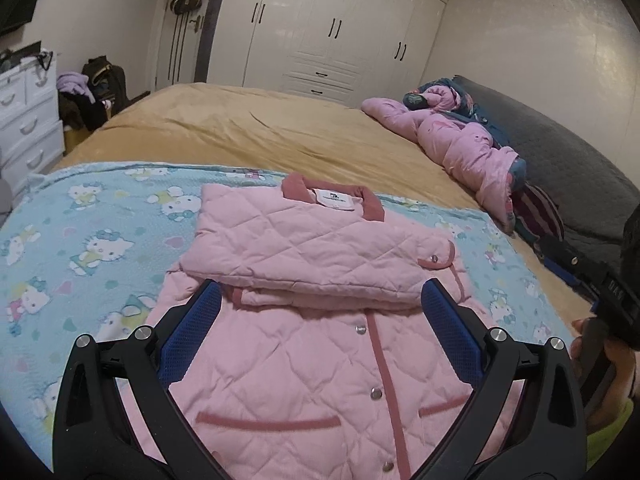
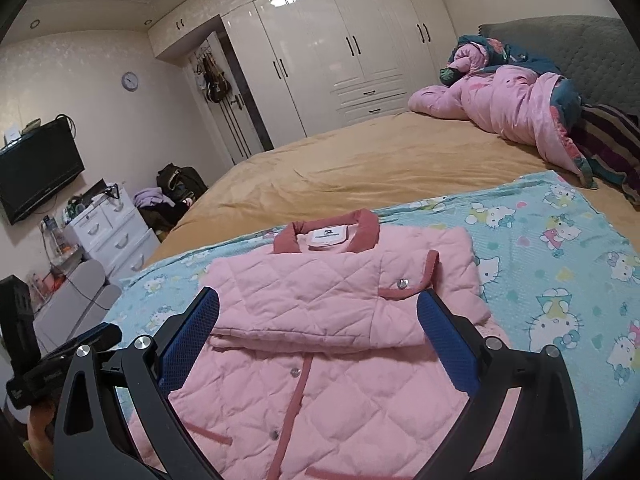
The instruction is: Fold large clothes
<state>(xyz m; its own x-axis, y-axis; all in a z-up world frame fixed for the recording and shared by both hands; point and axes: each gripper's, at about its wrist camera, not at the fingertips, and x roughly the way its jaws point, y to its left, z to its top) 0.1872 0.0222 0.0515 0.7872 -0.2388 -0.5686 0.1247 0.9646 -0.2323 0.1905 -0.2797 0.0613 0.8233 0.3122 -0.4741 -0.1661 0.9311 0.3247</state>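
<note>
A pink quilted jacket (image 1: 304, 264) (image 2: 320, 312) with darker pink collar and trim lies front-up on a light blue cartoon-cat blanket (image 1: 80, 248) (image 2: 560, 260). Both sleeves are folded across its chest, one cuff with a snap showing on the right. My left gripper (image 1: 320, 300) hovers open above the jacket's lower half, nothing between its blue pads. My right gripper (image 2: 318, 312) is likewise open over the same area, empty. Each view catches the other gripper's black body and a hand at its edge: the right gripper at the right (image 1: 600, 292), the left gripper at the lower left (image 2: 52, 360).
The blanket lies on a bed with a tan sheet (image 1: 260, 128). A crumpled pink duvet (image 1: 460, 140) and striped cloth lie by the grey headboard (image 1: 560, 140). White wardrobes (image 1: 332, 28), a white drawer unit (image 2: 112, 232), a wall TV (image 2: 36, 168) and piled bags surround the bed.
</note>
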